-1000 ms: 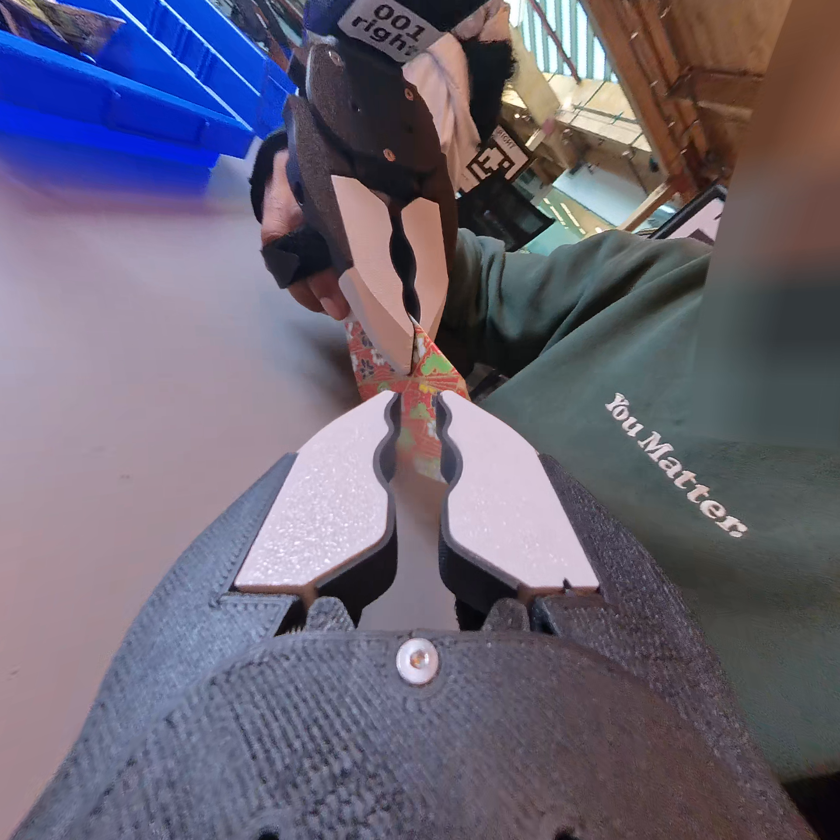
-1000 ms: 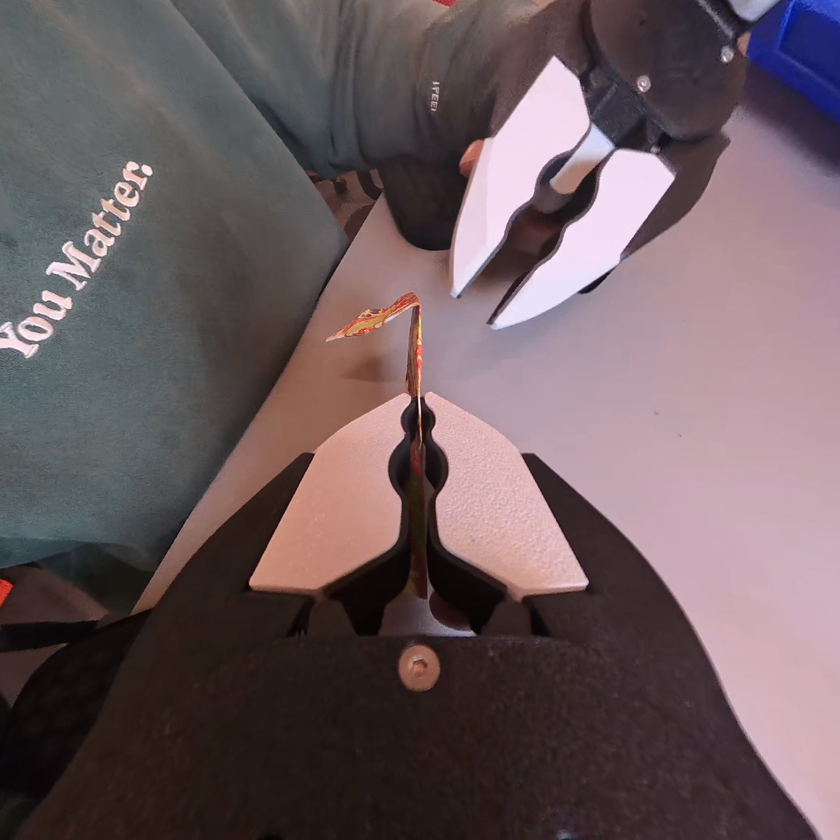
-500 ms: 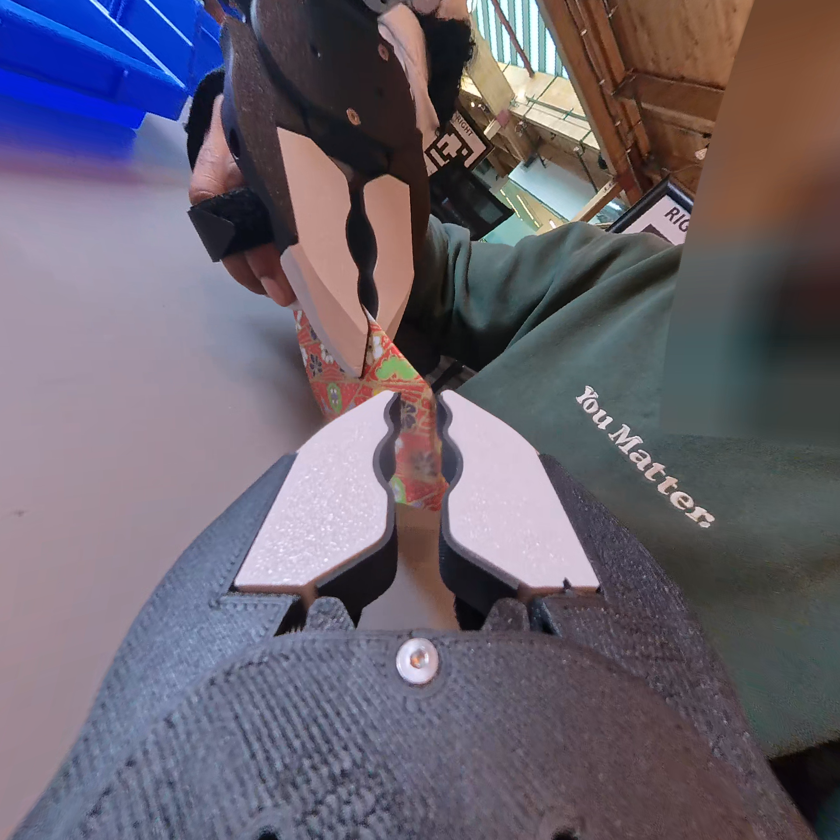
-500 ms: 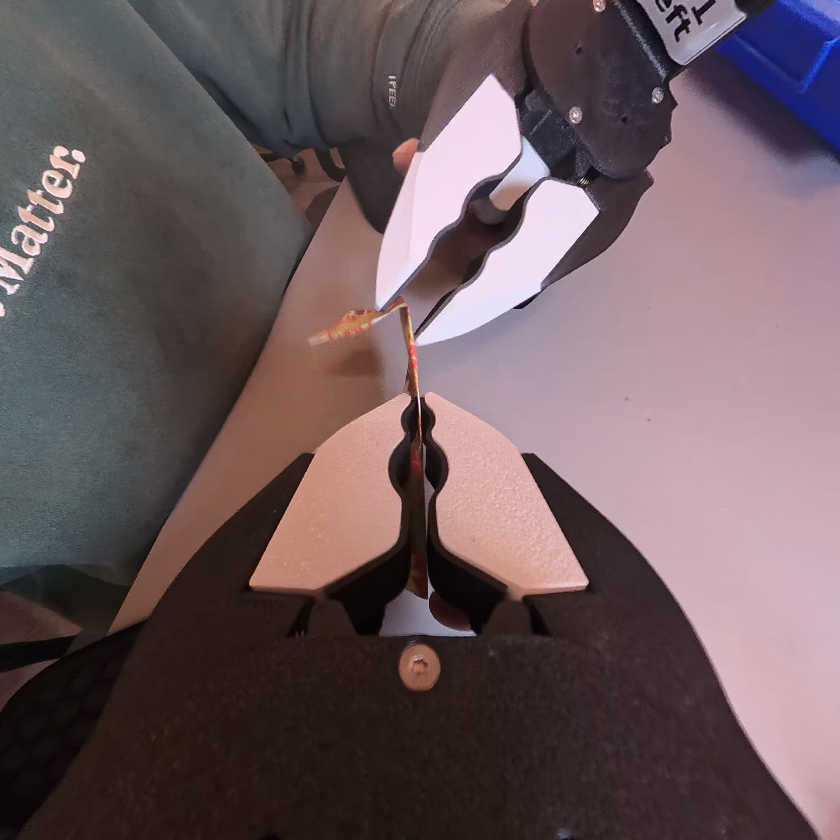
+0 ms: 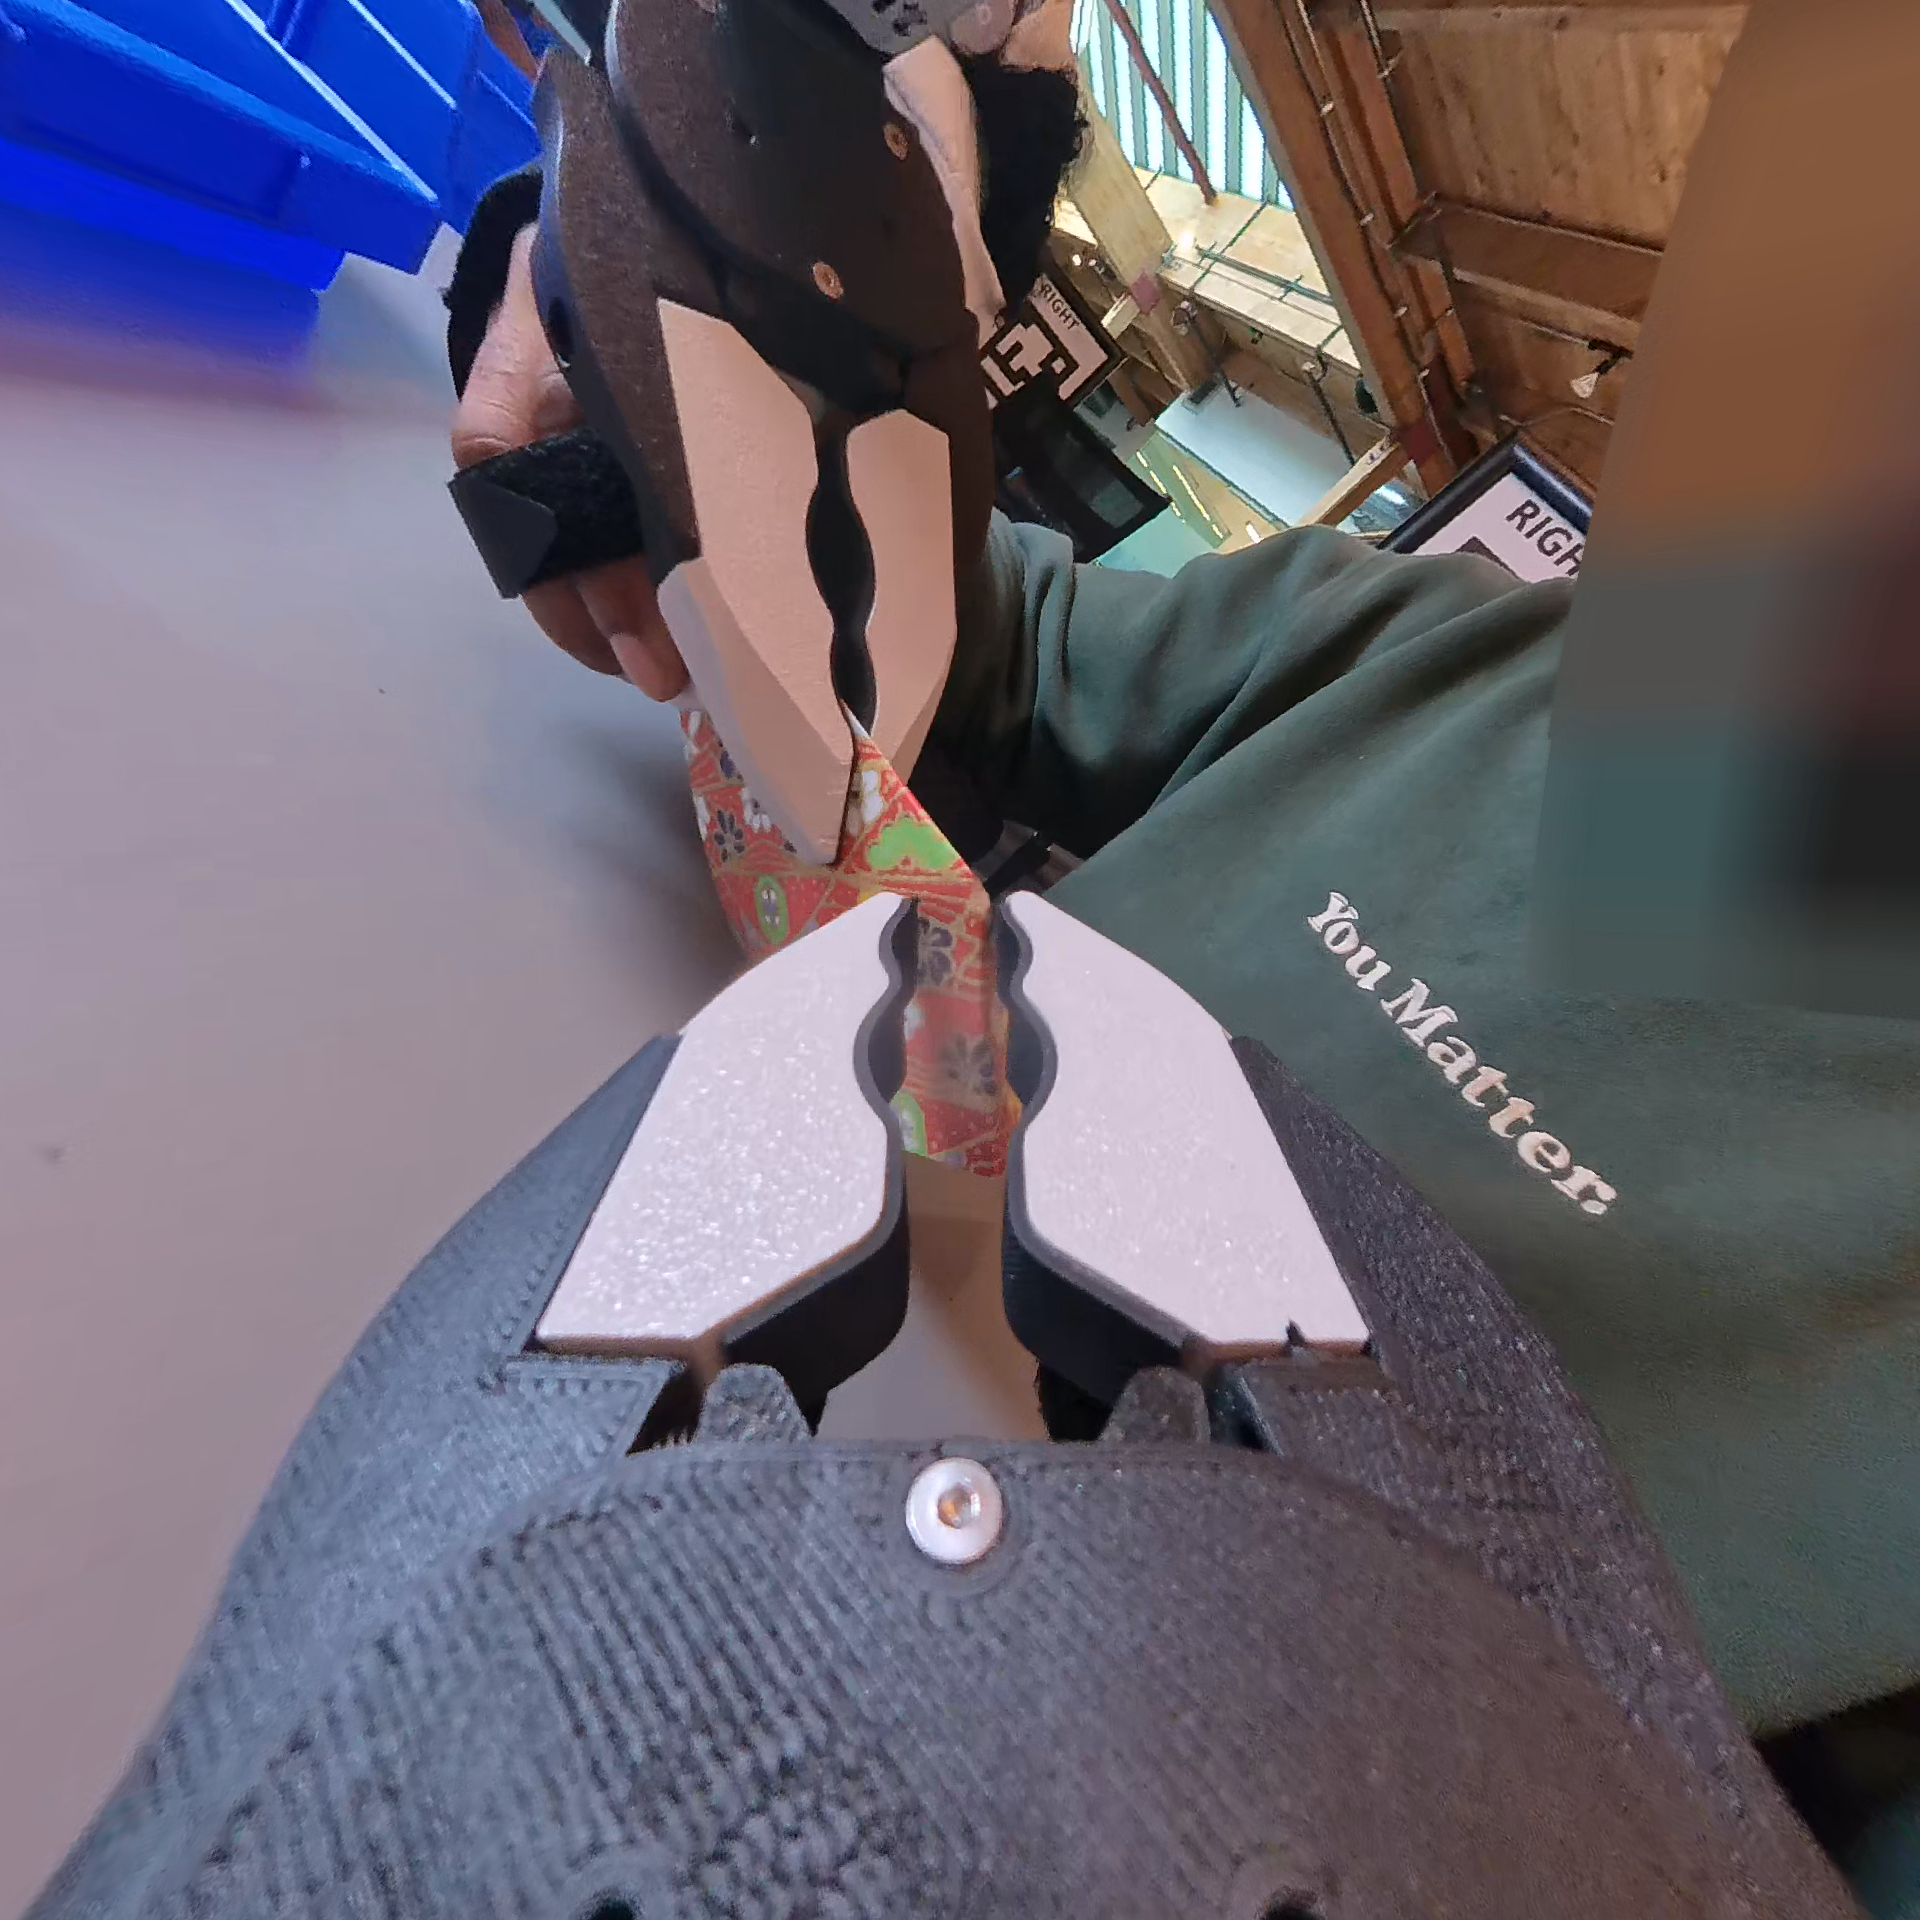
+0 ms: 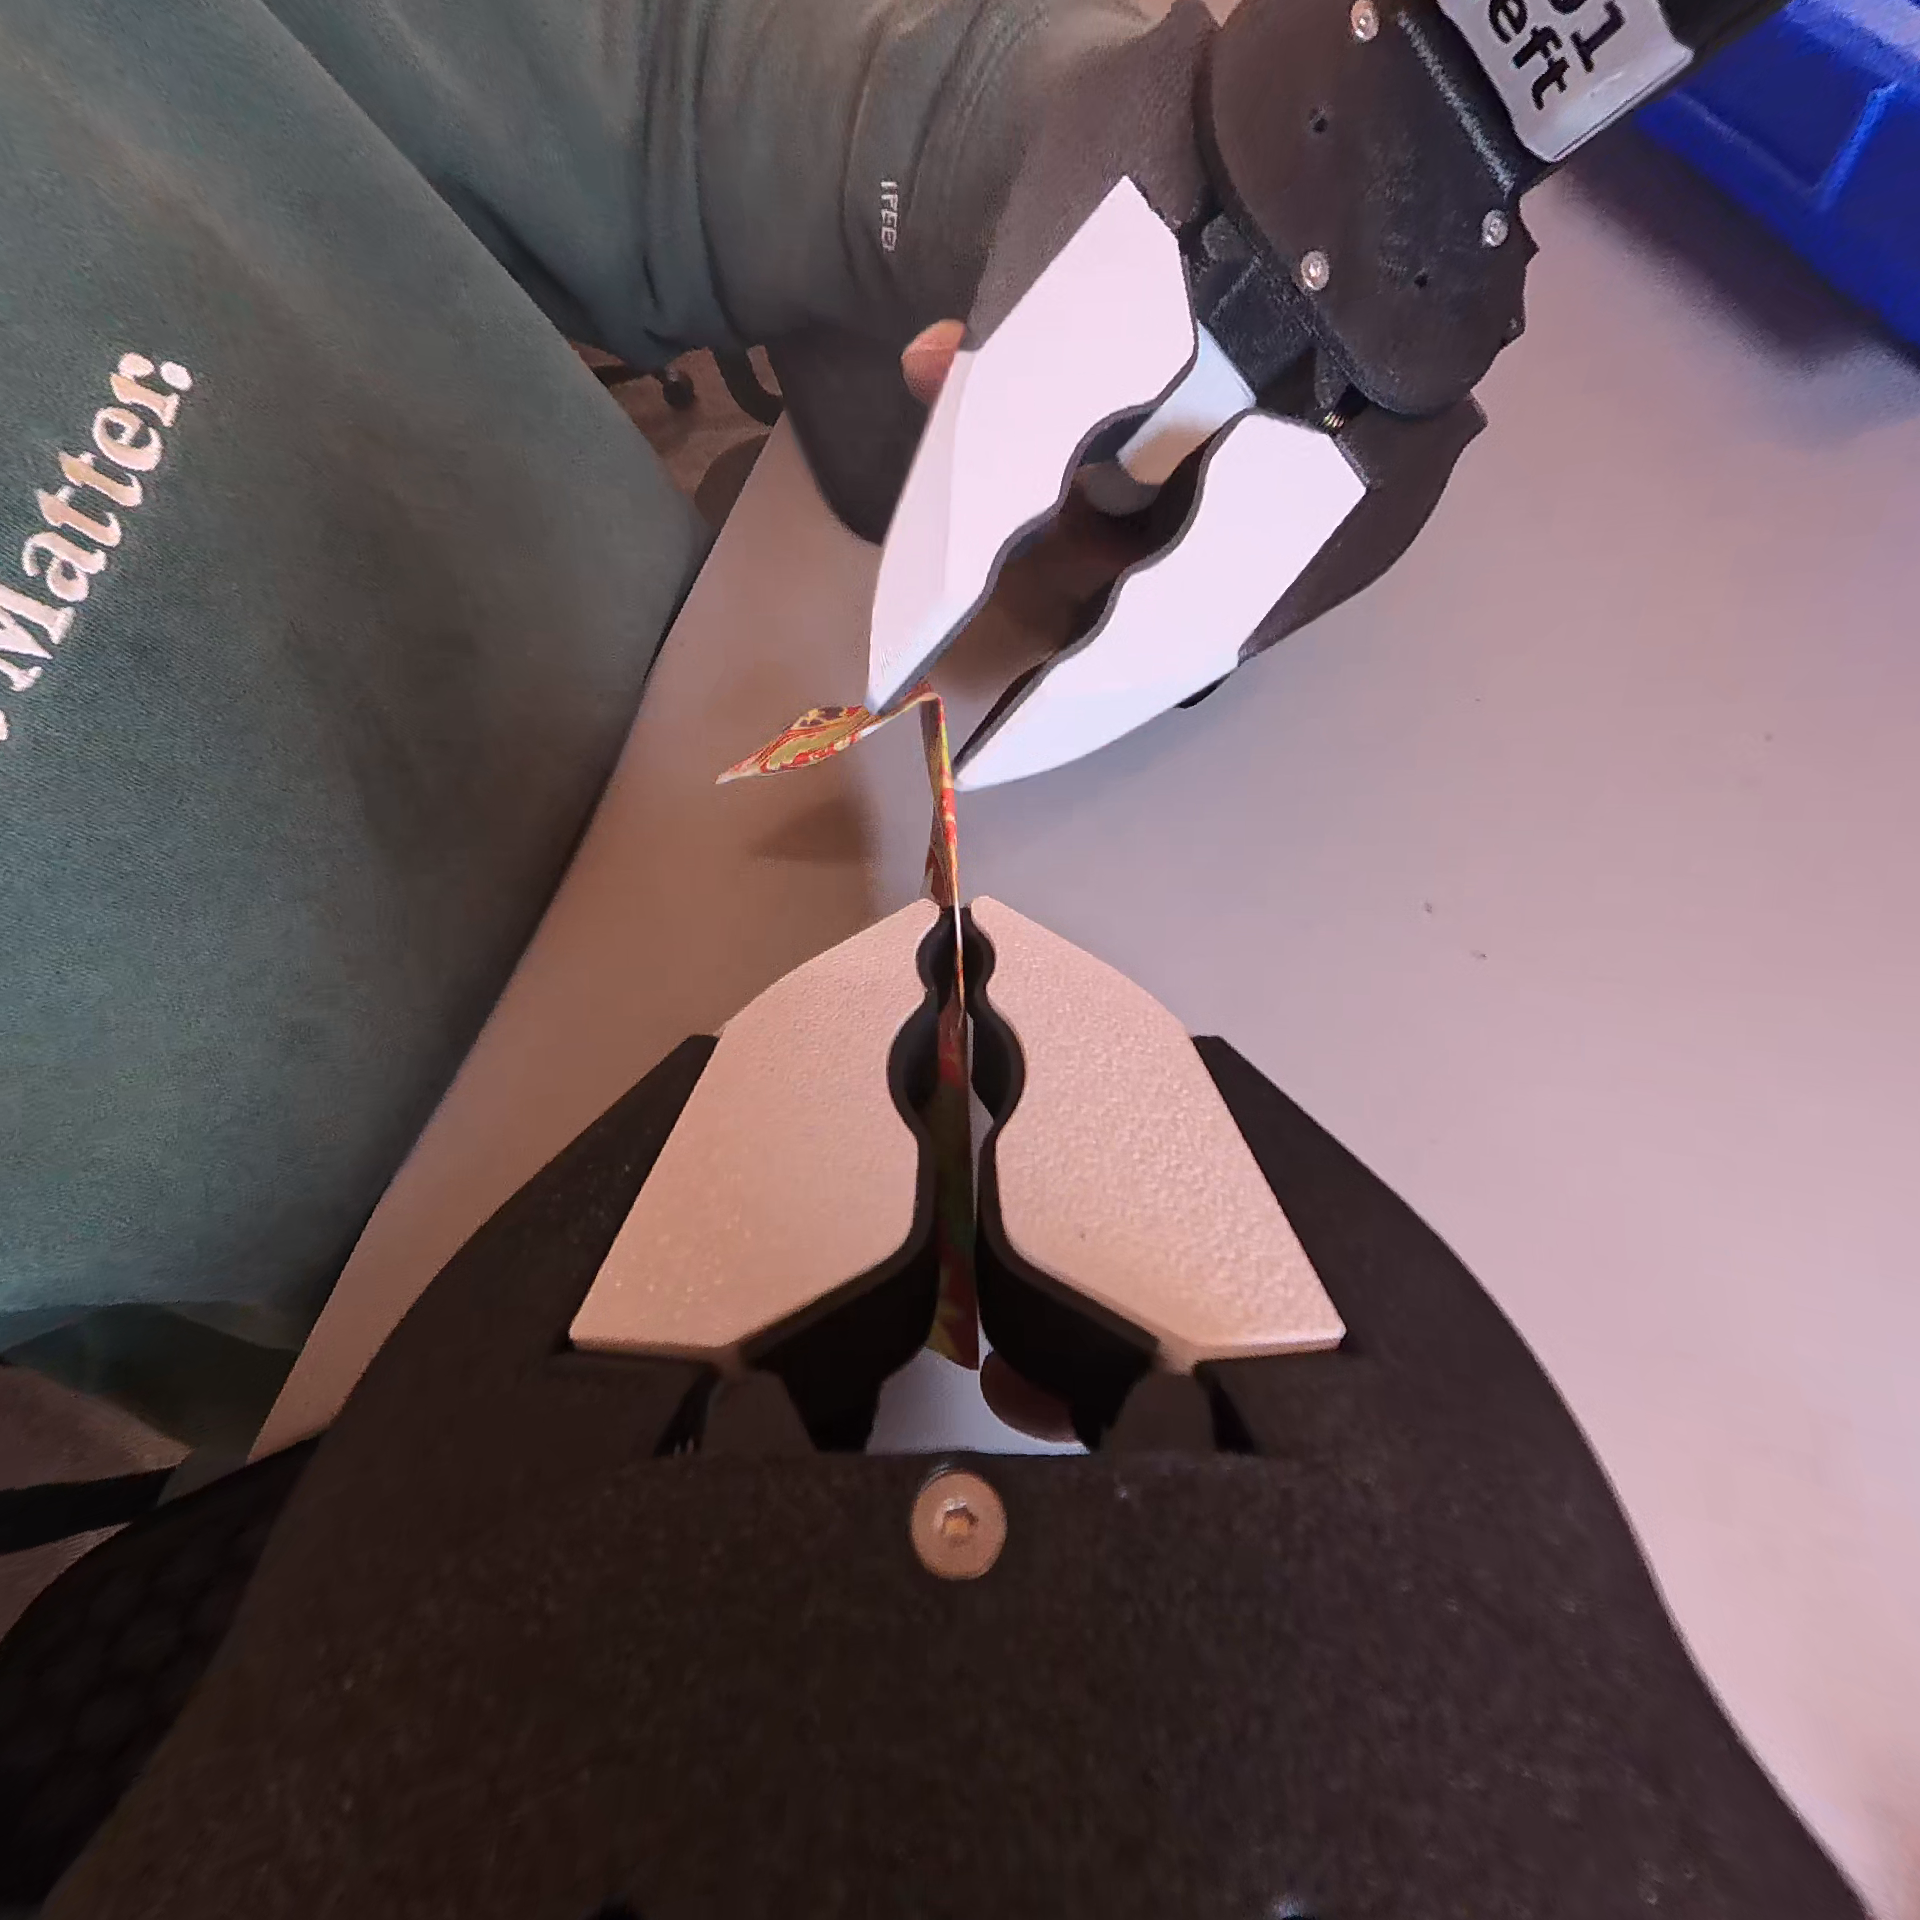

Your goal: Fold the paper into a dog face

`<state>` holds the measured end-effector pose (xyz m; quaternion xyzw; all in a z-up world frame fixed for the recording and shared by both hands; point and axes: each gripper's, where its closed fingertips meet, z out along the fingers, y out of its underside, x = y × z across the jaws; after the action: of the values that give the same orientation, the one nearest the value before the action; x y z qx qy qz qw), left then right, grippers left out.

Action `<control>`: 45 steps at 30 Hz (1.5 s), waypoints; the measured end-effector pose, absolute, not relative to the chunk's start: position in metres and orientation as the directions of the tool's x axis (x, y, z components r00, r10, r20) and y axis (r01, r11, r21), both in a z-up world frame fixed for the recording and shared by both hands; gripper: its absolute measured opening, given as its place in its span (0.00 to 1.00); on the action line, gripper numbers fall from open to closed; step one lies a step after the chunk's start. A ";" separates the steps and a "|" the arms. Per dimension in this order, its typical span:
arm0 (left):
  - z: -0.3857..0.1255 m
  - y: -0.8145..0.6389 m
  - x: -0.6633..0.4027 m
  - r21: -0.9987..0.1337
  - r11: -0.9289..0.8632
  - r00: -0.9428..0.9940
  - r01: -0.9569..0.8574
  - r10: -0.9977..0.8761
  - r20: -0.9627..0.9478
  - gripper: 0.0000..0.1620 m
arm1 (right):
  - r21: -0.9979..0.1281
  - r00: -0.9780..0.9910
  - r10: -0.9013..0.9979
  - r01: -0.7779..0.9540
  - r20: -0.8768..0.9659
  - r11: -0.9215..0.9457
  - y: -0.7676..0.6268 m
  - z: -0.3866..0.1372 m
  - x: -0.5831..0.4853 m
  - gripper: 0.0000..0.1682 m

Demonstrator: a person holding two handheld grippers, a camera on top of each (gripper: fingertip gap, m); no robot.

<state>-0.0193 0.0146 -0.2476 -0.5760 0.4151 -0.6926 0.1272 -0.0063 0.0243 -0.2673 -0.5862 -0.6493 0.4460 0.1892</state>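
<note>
The paper (image 5: 894, 862) is a small folded sheet with a red, green and gold pattern, held upright above the grey table (image 6: 1455, 935). My right gripper (image 6: 958, 912) is shut on its lower edge, and it also shows in the left wrist view (image 5: 862, 810). In the right wrist view the paper (image 6: 940, 831) stands edge-on with a bent flap (image 6: 800, 738) pointing left at its top. My left gripper (image 5: 954, 909) is open, its jaws on either side of the paper's top corner. It shows in the right wrist view (image 6: 920, 740) with a visible gap between its tips.
Blue plastic bins (image 5: 208, 156) stand at the far side of the table and also show in the right wrist view (image 6: 1787, 208). The person's green sweatshirt (image 6: 260, 727) sits close along the table's near edge. Bare table surface (image 5: 260, 831) lies to the side. The tips of both grippers are at nearly the same place.
My left gripper has moved in from a short distance away, and its open jaws now straddle the paper's top corner. The right gripper has kept its hold on the paper.
</note>
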 end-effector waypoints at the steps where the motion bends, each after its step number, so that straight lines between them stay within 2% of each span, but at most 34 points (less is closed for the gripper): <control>1: -0.249 0.014 -0.018 -0.722 -0.619 -0.302 -0.309 -0.656 0.692 0.08 | -0.800 -0.244 0.929 0.594 -0.278 -0.083 0.024 -0.268 -0.007 0.00; 10: -0.239 0.016 -0.023 -0.711 -0.647 -0.345 -0.276 -0.624 0.701 0.08 | -0.819 -0.277 0.926 0.571 -0.258 -0.057 0.019 -0.264 -0.007 0.00; 24: -0.249 0.005 -0.018 -0.728 -0.598 -0.342 -0.334 -0.643 0.685 0.10 | -0.821 -0.302 0.923 0.570 -0.239 -0.025 0.012 -0.264 -0.010 0.00; 36: -0.262 0.006 -0.019 -0.752 -0.535 -0.284 -0.386 -0.706 0.648 0.05 | -0.789 -0.294 0.914 0.613 -0.278 -0.042 0.010 -0.272 -0.007 0.00; 45: -0.279 0.003 -0.018 -0.720 -0.493 -0.217 -0.489 -0.731 0.647 0.00 | -0.747 -0.277 0.911 0.663 -0.307 -0.050 0.009 -0.283 -0.005 0.00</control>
<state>-0.0181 0.0035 -0.2786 -0.6178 0.4935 -0.6039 0.1002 -0.0052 0.0093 -0.2834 -0.5836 -0.6741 0.4292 0.1442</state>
